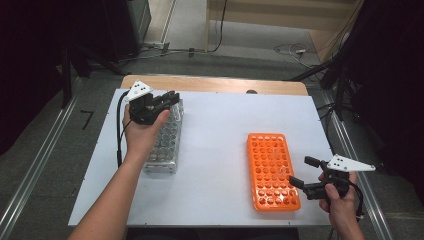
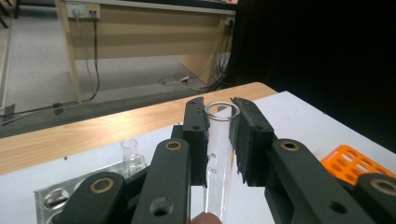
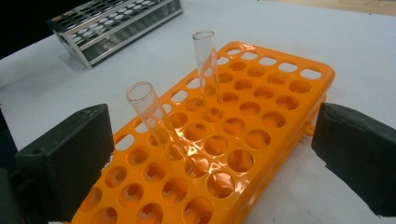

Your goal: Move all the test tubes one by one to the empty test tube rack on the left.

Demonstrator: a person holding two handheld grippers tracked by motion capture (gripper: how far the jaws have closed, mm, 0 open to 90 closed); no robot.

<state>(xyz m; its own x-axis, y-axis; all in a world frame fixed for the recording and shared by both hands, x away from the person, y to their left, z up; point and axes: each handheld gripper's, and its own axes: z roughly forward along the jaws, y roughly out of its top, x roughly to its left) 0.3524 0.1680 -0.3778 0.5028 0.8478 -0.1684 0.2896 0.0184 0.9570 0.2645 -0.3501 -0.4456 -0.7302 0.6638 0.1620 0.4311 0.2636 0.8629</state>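
My left gripper [image 1: 172,97] hovers over the far end of a metal tube rack [image 1: 166,142] at the table's left. In the left gripper view its jaws pinch a clear glass test tube [image 2: 218,154], held upright, with a fingertip under its base; the left gripper [image 2: 219,121] is shut on it. An orange tube rack [image 1: 272,170] lies right of centre. Two glass tubes [image 3: 205,65] [image 3: 152,116] stand tilted in the orange rack [image 3: 280,79]. My right gripper [image 1: 300,172] sits at that rack's right edge, and the right gripper [image 3: 210,154] has its jaws wide apart with nothing between them.
The white table top [image 1: 215,130] has a wooden strip [image 1: 215,84] along its far edge. The metal rack [image 2: 51,198] holds another glass tube [image 2: 130,154]. Cables lie on the floor beyond the table, beside a wooden bench [image 2: 140,32].
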